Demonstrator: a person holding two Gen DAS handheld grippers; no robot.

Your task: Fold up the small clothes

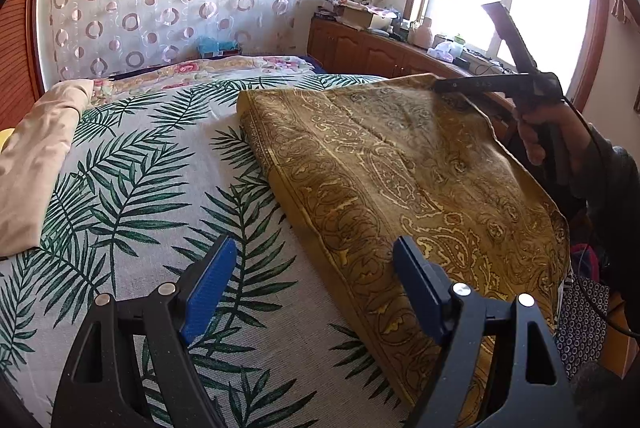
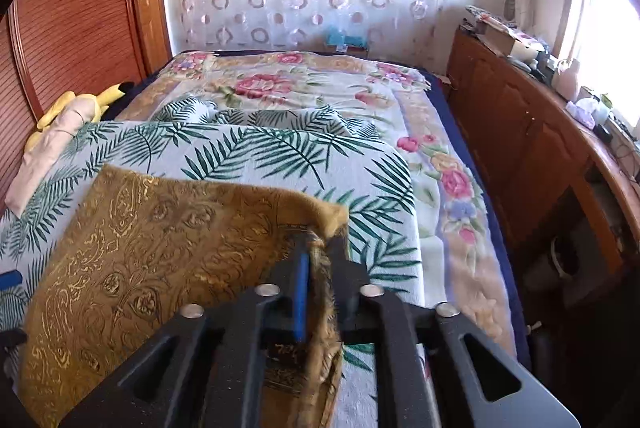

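Note:
A mustard-yellow paisley cloth lies spread over the palm-leaf bedsheet. Its far right corner is raised off the bed. My right gripper, held by a hand, is shut on that corner. In the right wrist view the cloth runs up between the jaws of the right gripper, and the blue pad lies against the fabric. My left gripper hovers open over the near left edge of the cloth with nothing between its fingers.
A folded beige garment lies at the left edge of the bed, with a yellow plush toy behind it. A floral blanket covers the far end. A cluttered wooden cabinet runs along the right under the window.

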